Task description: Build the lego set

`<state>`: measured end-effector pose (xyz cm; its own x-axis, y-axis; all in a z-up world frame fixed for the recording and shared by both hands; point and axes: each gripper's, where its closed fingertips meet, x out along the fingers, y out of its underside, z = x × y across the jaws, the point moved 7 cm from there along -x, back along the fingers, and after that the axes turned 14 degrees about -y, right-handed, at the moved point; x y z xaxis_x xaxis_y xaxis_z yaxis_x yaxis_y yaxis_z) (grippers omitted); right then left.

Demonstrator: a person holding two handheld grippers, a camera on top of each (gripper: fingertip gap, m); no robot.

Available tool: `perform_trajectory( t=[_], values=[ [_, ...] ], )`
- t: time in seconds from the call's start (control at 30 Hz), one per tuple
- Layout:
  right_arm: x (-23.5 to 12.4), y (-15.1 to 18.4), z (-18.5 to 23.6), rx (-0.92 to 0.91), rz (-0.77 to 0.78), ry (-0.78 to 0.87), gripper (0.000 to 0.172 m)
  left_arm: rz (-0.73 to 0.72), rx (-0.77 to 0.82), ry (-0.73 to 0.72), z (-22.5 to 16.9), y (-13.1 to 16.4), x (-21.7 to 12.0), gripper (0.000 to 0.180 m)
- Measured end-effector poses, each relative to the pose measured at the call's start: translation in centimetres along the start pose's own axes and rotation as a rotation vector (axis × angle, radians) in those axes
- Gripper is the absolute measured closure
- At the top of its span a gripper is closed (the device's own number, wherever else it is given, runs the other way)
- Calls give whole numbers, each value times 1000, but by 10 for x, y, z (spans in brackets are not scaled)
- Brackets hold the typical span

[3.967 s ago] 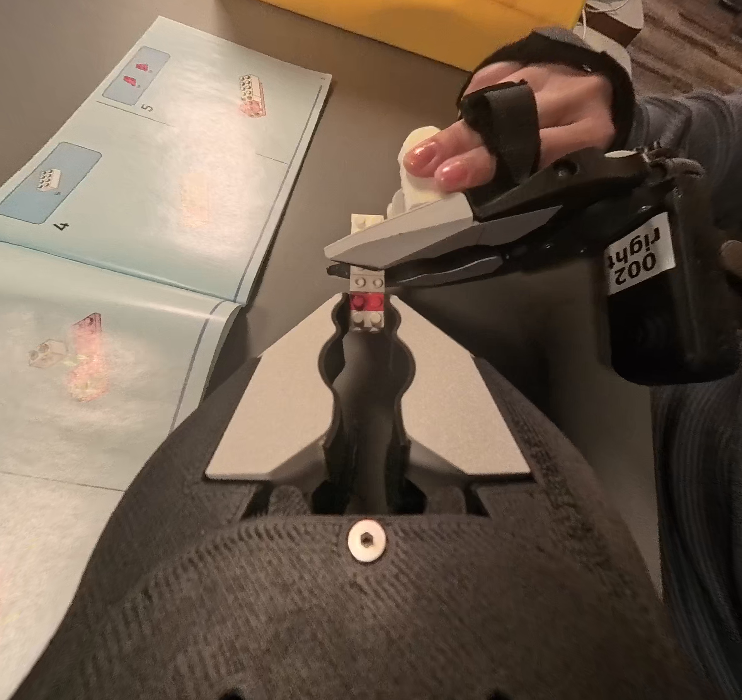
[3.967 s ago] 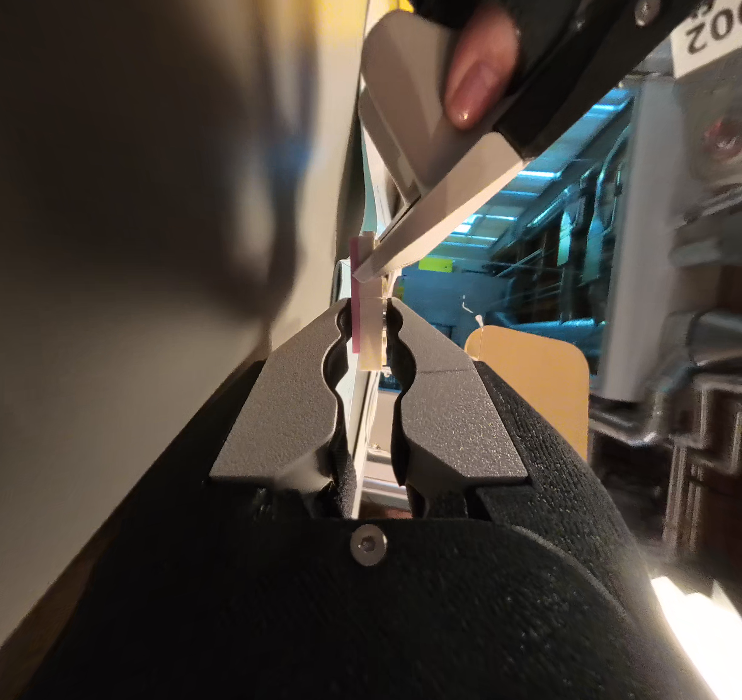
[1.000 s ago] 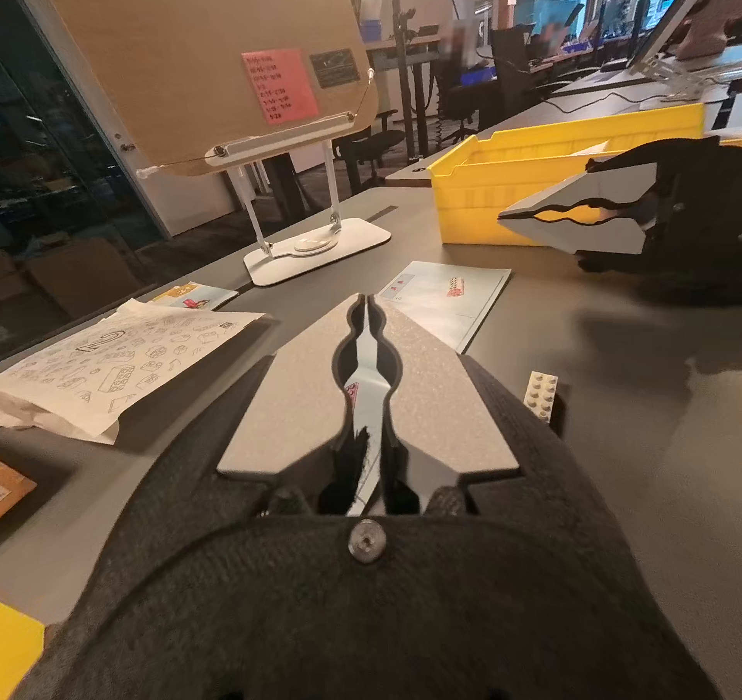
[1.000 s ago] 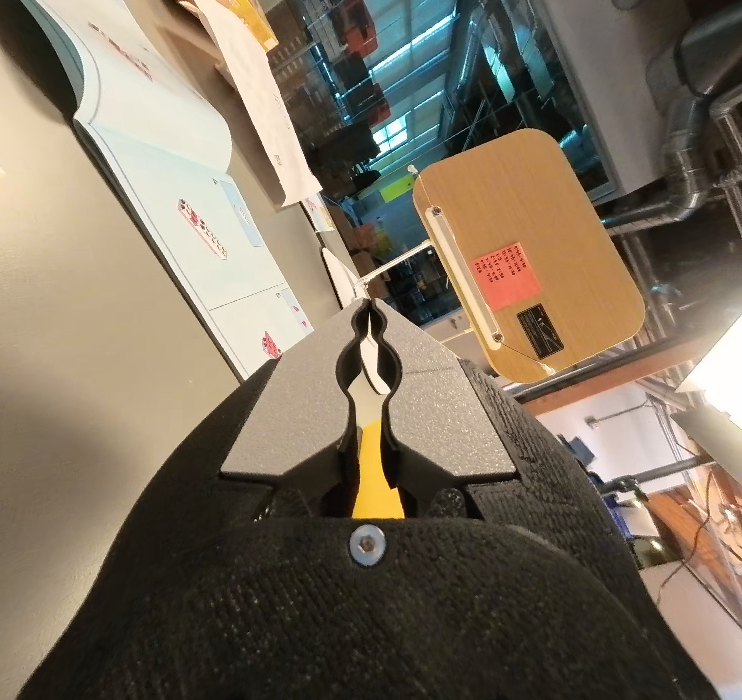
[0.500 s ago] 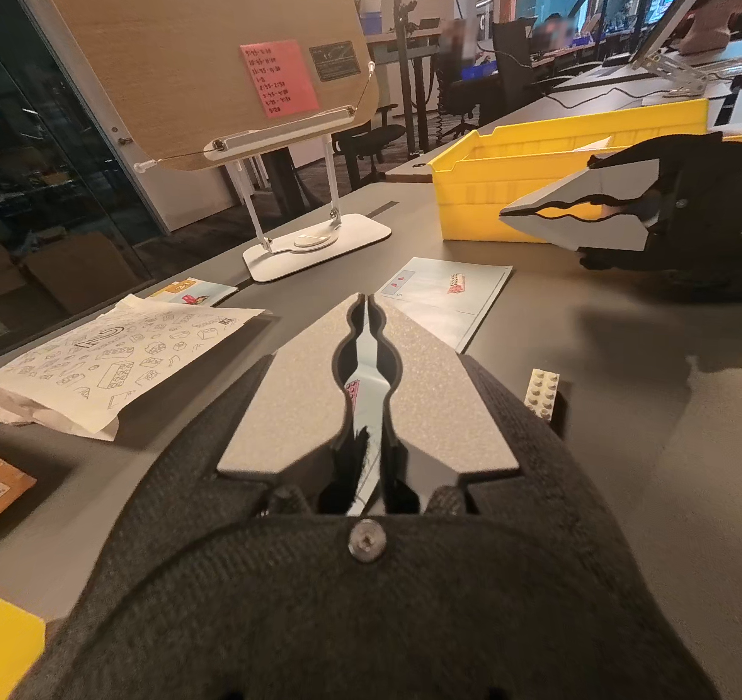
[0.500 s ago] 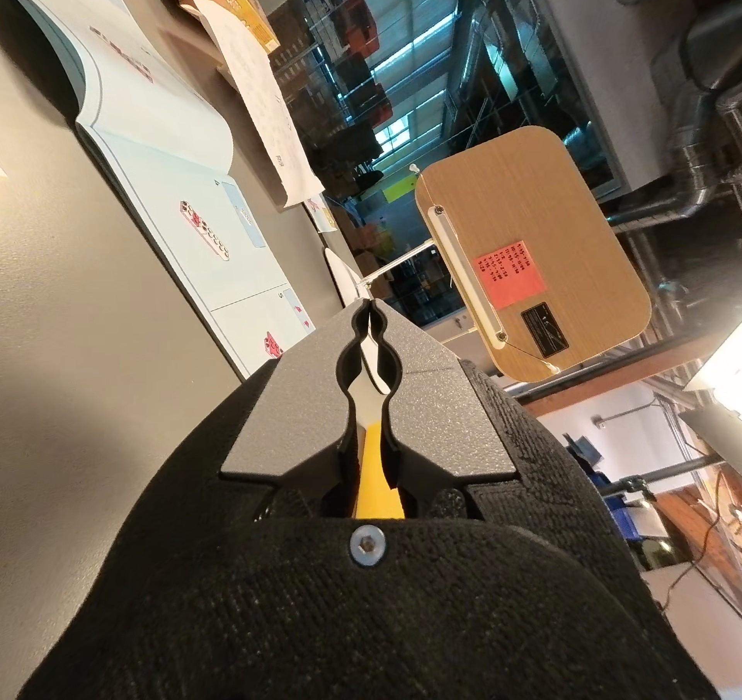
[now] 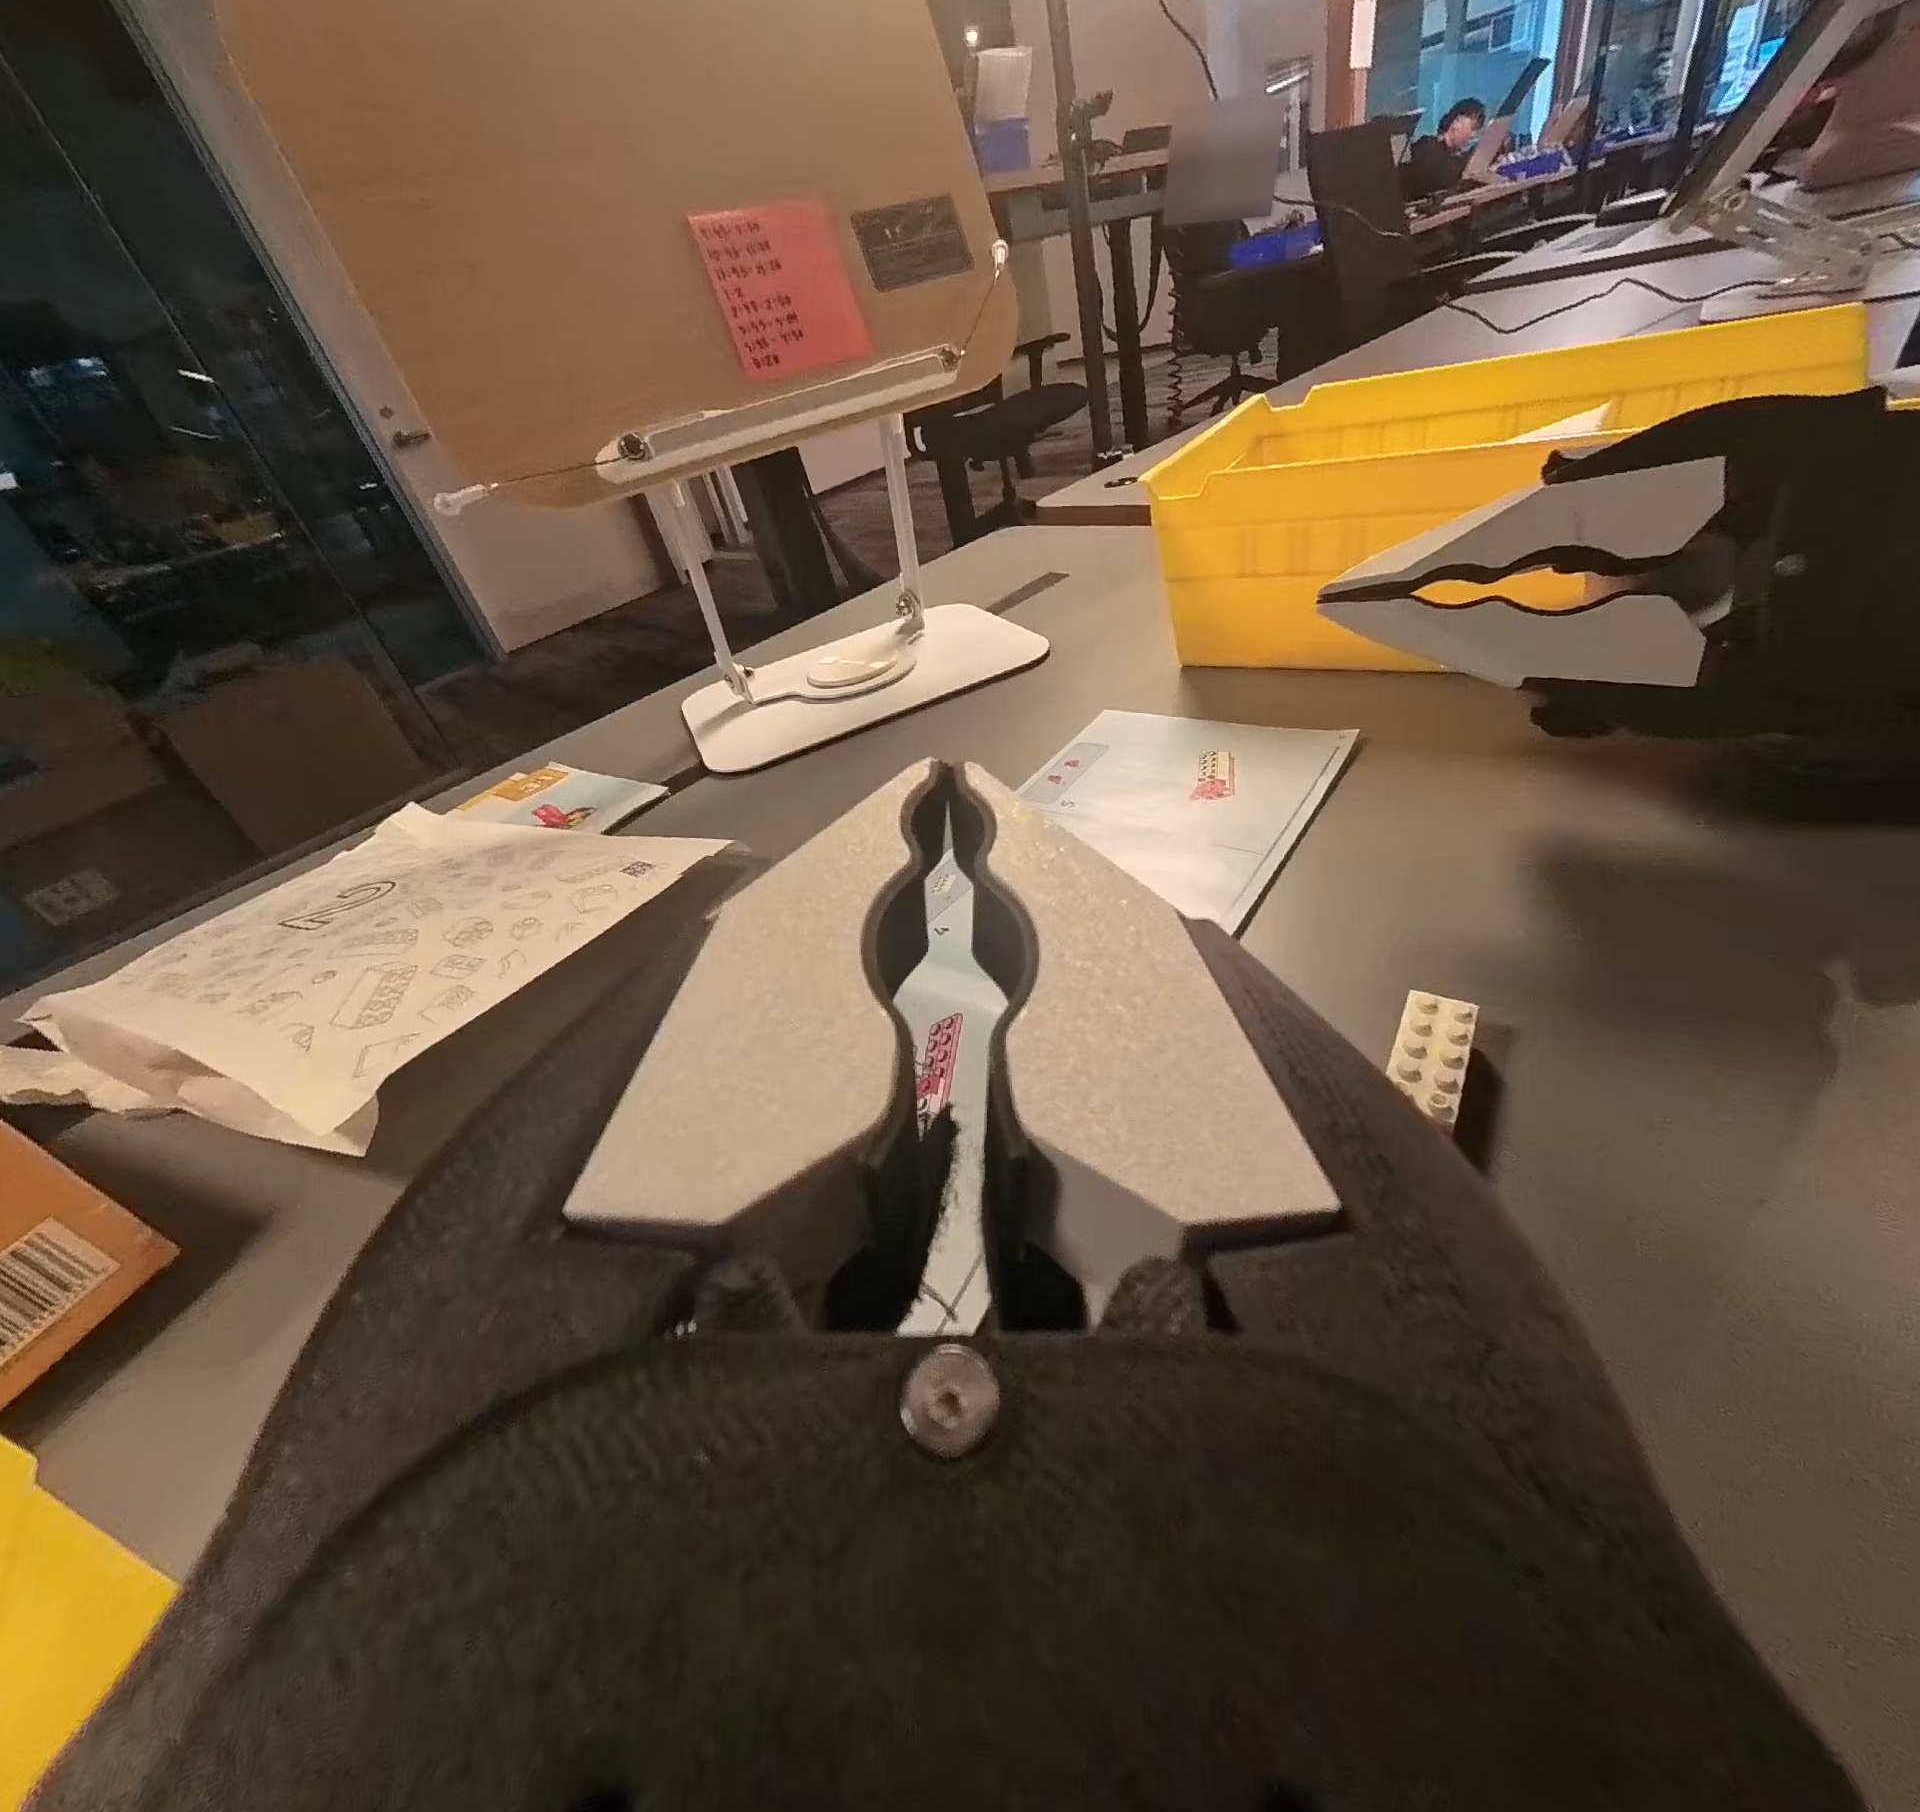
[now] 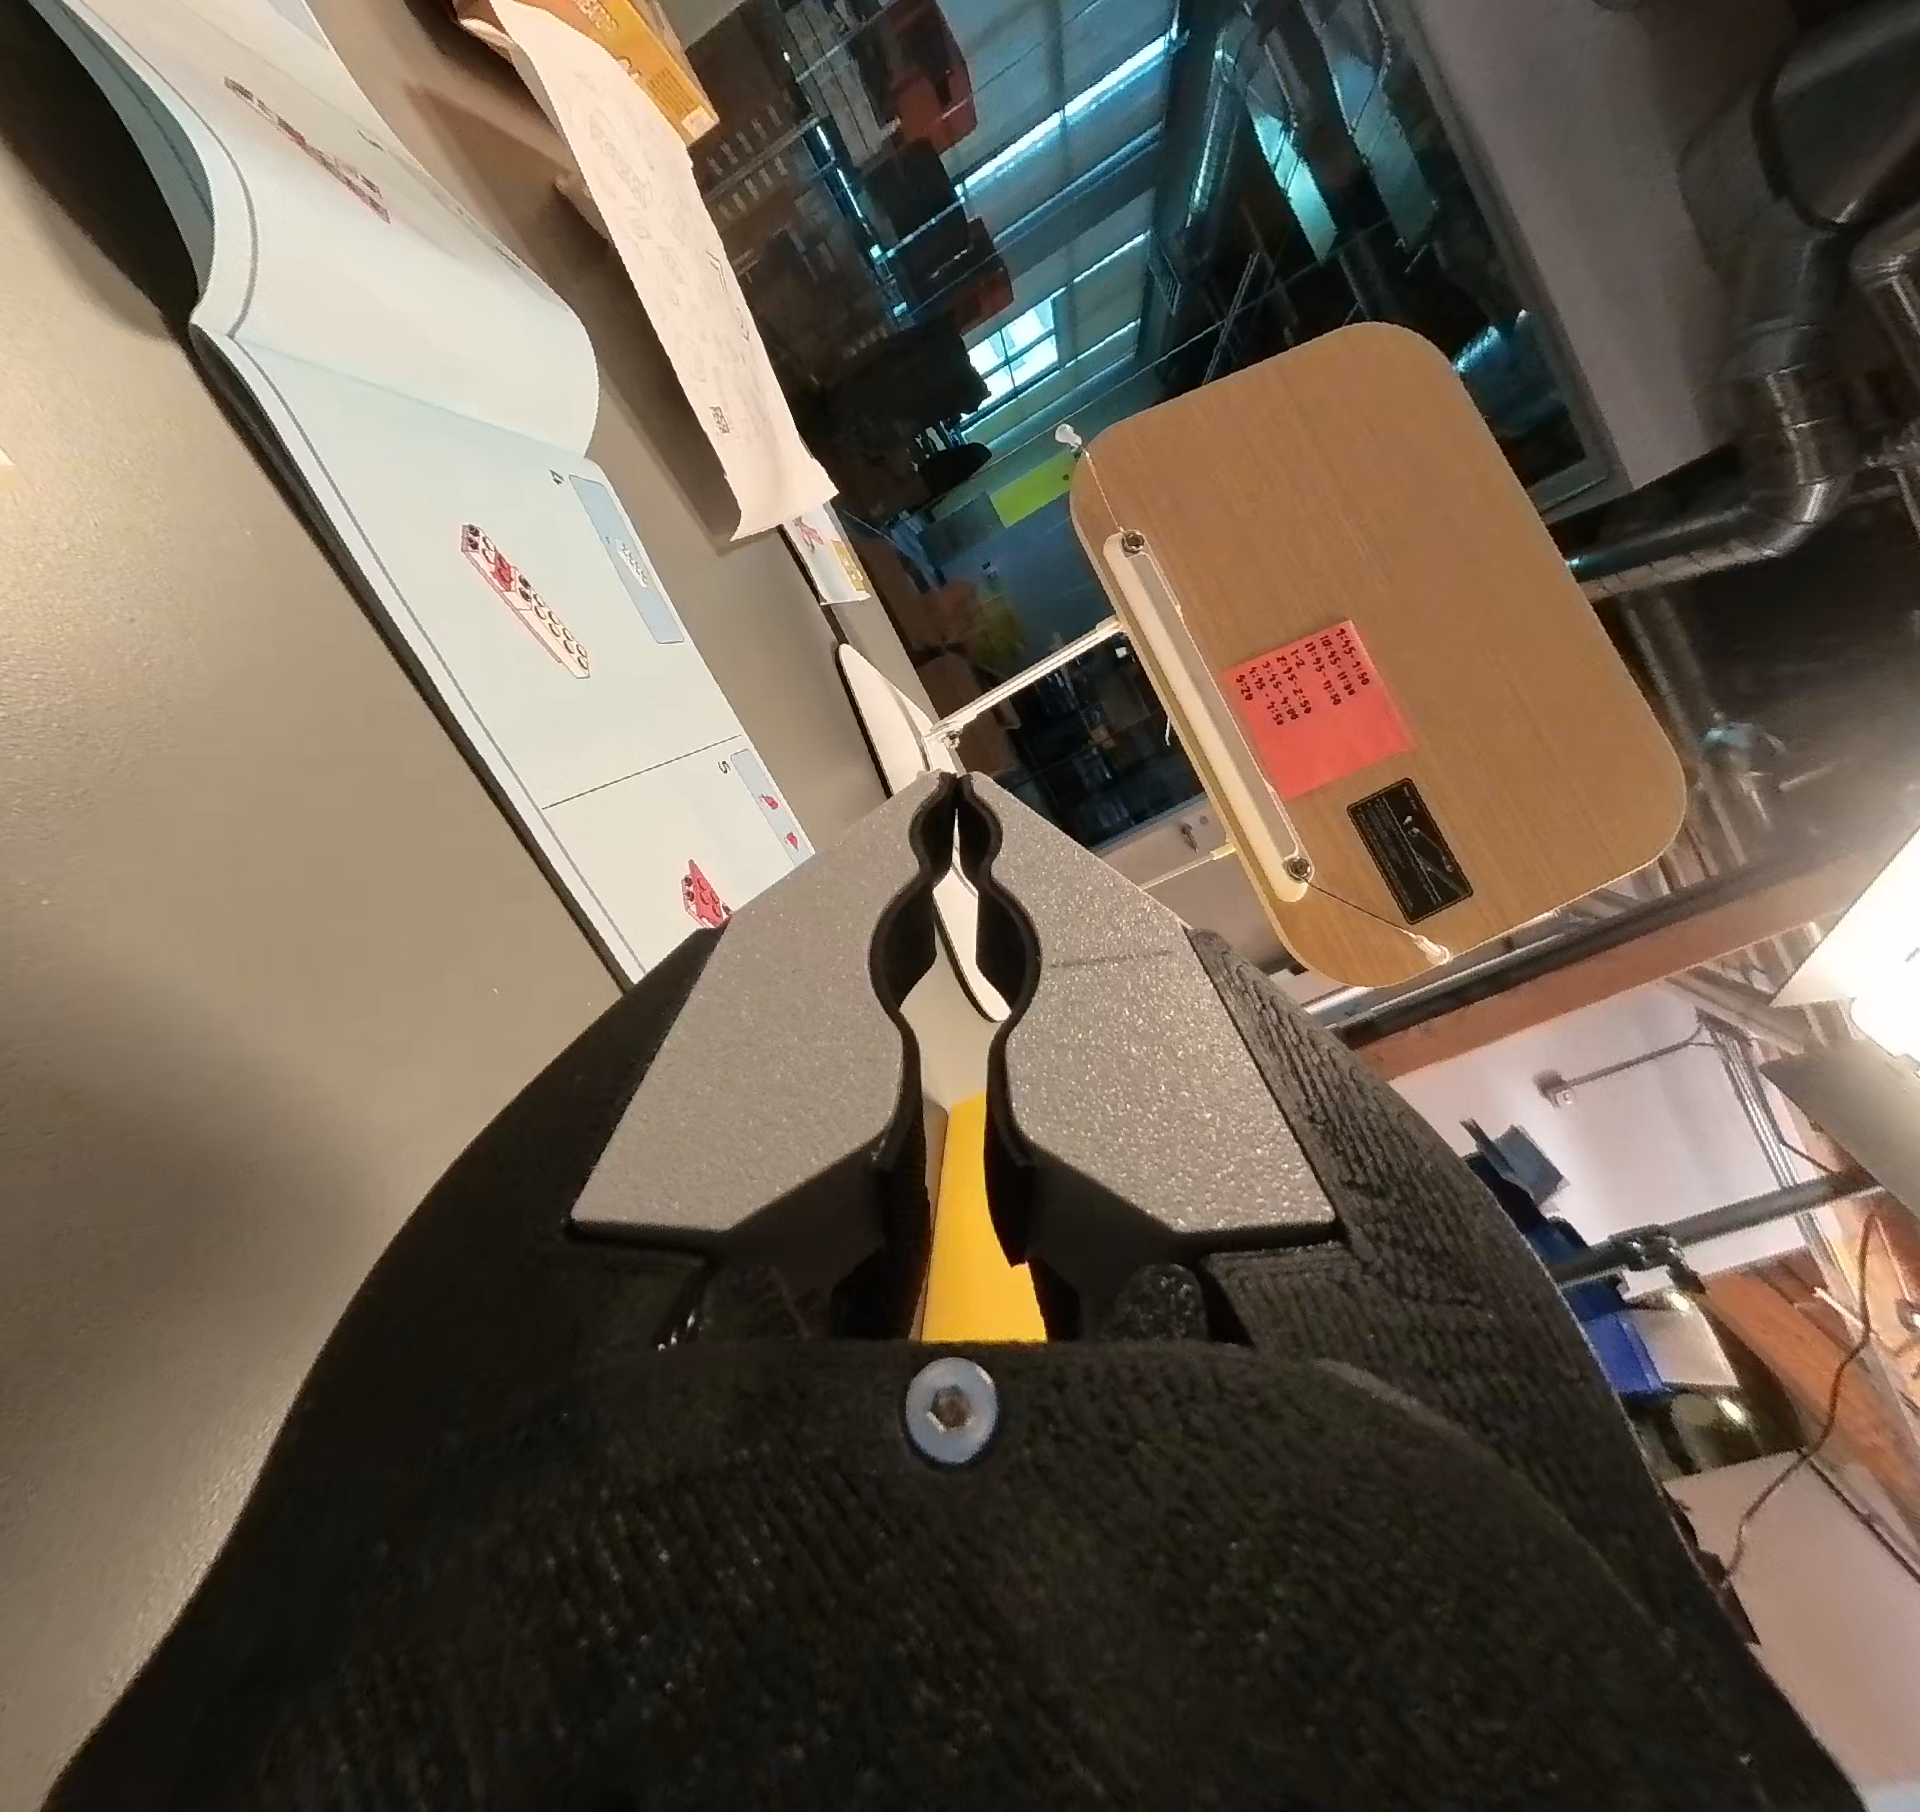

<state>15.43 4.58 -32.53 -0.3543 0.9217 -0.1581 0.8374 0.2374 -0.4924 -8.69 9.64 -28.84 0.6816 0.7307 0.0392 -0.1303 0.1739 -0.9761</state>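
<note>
My left gripper (image 7: 948, 773) is shut, its tips touch and nothing is between them. It hovers over an open pale-blue instruction booklet (image 7: 1195, 806) on the grey table (image 7: 1662, 1243). A small cream studded brick piece (image 7: 1436, 1043) lies on the table just right of its fingers. My right gripper (image 7: 1335, 606) shows at the right of the left wrist view, in front of a yellow bin (image 7: 1351, 505), shut with nothing in it. In the right wrist view the right gripper (image 8: 956, 780) is tilted on its side, tips touching, with the booklet (image 8: 436, 474) to its left.
A wooden board on a white stand (image 7: 862, 671) stands at the back; it also shows in the right wrist view (image 8: 1351, 640). A printed paper bag (image 7: 343, 973) and a cardboard box (image 7: 52, 1263) lie at the left. Desks and chairs stand beyond the table. The gap from one gripper's tips to the other's is roughly 20 cm. From either gripper's tips it is about 15 cm to the small cream studded brick piece (image 7: 1436, 1043).
Four seconds ago both grippers gripped a small red-and-white brick assembly between them. Now both are shut on nothing and apart, and a brick piece lies on the table. Almost nothing moved in the last second.
</note>
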Motion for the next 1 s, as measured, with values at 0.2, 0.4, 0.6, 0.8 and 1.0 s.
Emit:
perform_trajectory(
  t=[0.2, 0.4, 0.6, 0.8, 1.0],
  values=[
    [0, 0, 0, 1, 1, -1, 172, 10, -3, 13, -2, 2, 1, 180],
    [-1, 1, -1, 2, -7, -1, 172, -21, 5, 82, -6, -9, -3, 179],
    [-2, 0, 1, -1, -9, -4, 172, -166, -153, -128, 5, -62, -77, 178],
    [-2, 1, 1, 19, -9, -4, 172, -102, -15, -515, 60, -82, -168, 174],
    [-3, 3, -4, 63, -18, 10, 172, 266, 0, -703, 155, -80, -217, 166]
  ],
)
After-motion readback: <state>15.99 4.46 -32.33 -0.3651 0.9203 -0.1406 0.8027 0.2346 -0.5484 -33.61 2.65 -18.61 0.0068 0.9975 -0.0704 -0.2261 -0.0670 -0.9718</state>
